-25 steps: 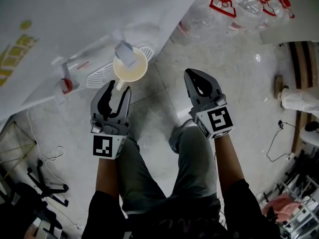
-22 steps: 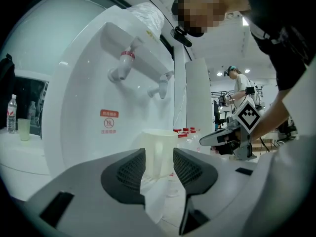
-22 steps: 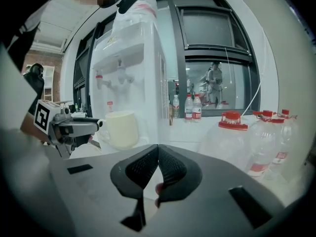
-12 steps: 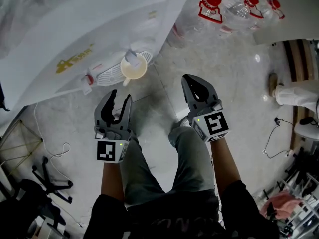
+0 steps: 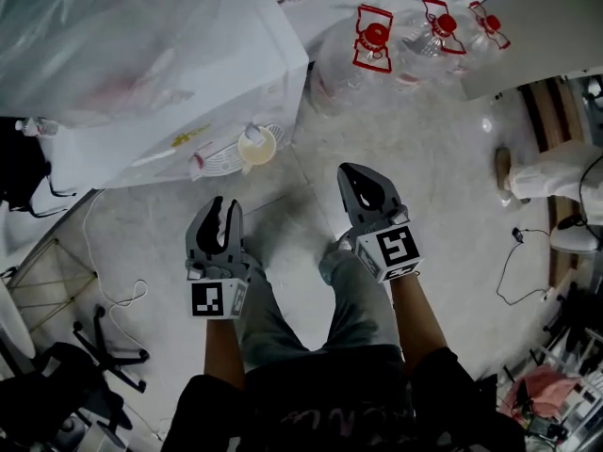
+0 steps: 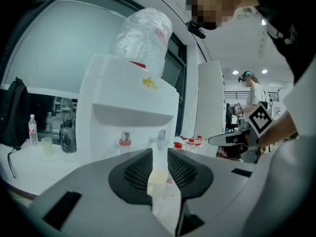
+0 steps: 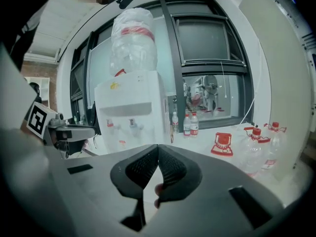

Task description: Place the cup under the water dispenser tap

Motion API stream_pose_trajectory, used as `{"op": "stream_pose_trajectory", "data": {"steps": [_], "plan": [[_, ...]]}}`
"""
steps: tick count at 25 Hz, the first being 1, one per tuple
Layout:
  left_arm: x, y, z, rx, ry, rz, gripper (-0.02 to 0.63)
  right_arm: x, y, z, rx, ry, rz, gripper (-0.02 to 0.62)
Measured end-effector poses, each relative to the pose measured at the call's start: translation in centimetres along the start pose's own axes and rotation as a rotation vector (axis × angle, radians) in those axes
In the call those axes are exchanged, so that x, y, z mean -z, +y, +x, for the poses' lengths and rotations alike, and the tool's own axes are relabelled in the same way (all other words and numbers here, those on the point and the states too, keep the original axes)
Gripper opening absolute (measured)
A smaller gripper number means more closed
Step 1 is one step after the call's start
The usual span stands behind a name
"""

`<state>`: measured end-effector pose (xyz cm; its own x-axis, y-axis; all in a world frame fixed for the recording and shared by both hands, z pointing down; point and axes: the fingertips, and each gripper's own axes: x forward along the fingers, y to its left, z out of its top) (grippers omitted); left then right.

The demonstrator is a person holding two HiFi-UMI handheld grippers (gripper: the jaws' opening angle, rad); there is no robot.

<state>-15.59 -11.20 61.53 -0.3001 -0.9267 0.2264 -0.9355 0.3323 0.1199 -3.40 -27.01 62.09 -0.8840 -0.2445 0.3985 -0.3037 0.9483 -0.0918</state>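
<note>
**Item 1, cup** (image 5: 257, 148): pale cream, upright, mouth up. It stands on the drip tray (image 5: 215, 156) directly beneath the right-hand tap (image 5: 252, 132). No gripper touches it.

**Item 2, water dispenser** (image 5: 203, 88): white cabinet with an inverted clear bottle (image 5: 113, 36) on top. A red-capped tap (image 5: 196, 161) sits at 9 o'clock of the cup.

**Item 3, left gripper** (image 5: 220, 207): in the head view the cup lies at 1 o'clock of it, well apart. The jaws stand apart and are closing, with nothing between the pads. In its own view the cup shows far off through the gap.

**Item 4, right gripper** (image 5: 350, 170): the cup lies at 9 o'clock of it, well apart. The jaw tips are pressed together with nothing gripped.

**Item 5, surroundings:**
- Large empty jugs (image 5: 377, 40) with red caps and handles, on the pale tiled floor (image 5: 424, 158) at 1 o'clock of the dispenser.
- Small bottles (image 7: 190, 125) on a ledge beside the cabinet.
- Black chair base (image 5: 104, 347) at 7 o'clock of the left gripper.
- White cable (image 5: 113, 295) near the chair base.
</note>
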Motion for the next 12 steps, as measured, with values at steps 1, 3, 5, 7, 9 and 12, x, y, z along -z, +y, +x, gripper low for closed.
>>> {"op": "stream_pose_trajectory", "data": {"steps": [1,3,5,7,9,12], "plan": [[-0.7,-0.2,-0.2,-0.006,0.002,-0.005,0.1,-0.7,0.0,-0.5,0.002,-0.004,0.007,0.015],[-2.1,-0.9,-0.7,-0.013,0.009,-0.012,0.095,-2.0,-0.1,-1.3,0.006,-0.008,0.016,0.015],[-3.5,-1.6,-1.1,-0.015,0.013,-0.007,0.077,-3.4,-0.1,-2.2,0.007,-0.015,0.023,0.015],[-5.1,-2.1,-1.3,-0.02,0.013,-0.005,0.067,-5.0,-0.1,-3.0,0.007,-0.026,0.029,0.015],[-6.7,-2.5,-1.5,-0.027,0.013,-0.004,0.06,-6.6,-0.2,-3.7,0.008,-0.033,0.03,0.015],[-9.0,-3.0,-1.7,-0.03,0.012,0.003,0.044,-8.4,-0.2,-4.7,0.011,-0.014,0.025,0.015]]}}
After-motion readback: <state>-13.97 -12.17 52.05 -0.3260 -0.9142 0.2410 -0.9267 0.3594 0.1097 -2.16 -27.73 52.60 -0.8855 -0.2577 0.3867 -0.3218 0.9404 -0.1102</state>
